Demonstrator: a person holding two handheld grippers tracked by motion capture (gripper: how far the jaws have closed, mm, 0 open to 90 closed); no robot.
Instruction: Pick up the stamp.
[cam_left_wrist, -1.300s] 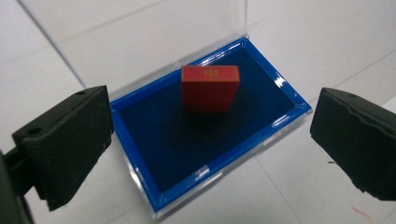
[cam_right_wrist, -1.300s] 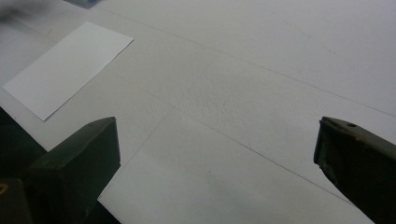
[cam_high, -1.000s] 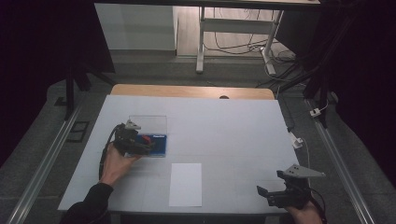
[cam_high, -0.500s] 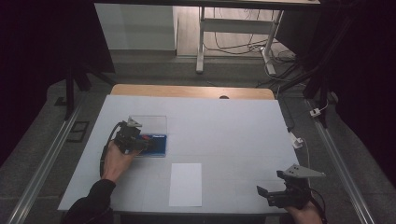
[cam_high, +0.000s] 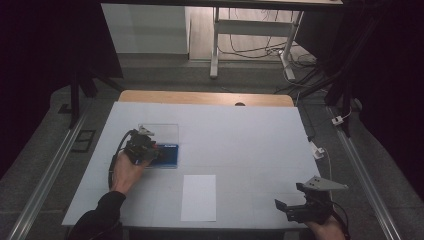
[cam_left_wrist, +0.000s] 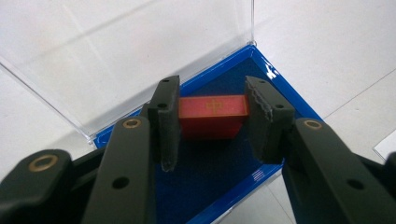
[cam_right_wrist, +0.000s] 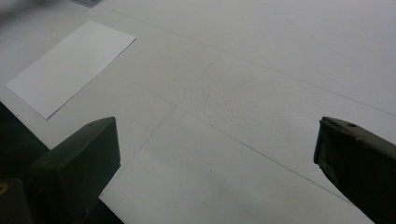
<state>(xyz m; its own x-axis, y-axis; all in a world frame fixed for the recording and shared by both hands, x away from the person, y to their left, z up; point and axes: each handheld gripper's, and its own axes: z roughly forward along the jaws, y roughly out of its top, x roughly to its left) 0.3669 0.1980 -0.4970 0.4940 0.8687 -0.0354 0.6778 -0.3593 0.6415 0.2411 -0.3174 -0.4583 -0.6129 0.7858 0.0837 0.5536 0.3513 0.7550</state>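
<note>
We had the left gripper (cam_left_wrist: 212, 123) just closed on the red block (cam_left_wrist: 213, 112) inside the blue case (cam_left_wrist: 261, 179); lifting could drag the case or bump the clear lid (cam_left_wrist: 126, 60) beyond. Right gripper (cam_right_wrist: 215, 158) idled wide open, holding nothing.

A white sheet of paper (cam_high: 199, 197) lies flat on the white table (cam_high: 250, 145).

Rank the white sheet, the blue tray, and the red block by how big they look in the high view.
Largest to smallest:
1. white sheet
2. blue tray, partly hidden by the hand-held gripper
3. red block, a mere speck in the high view
</note>
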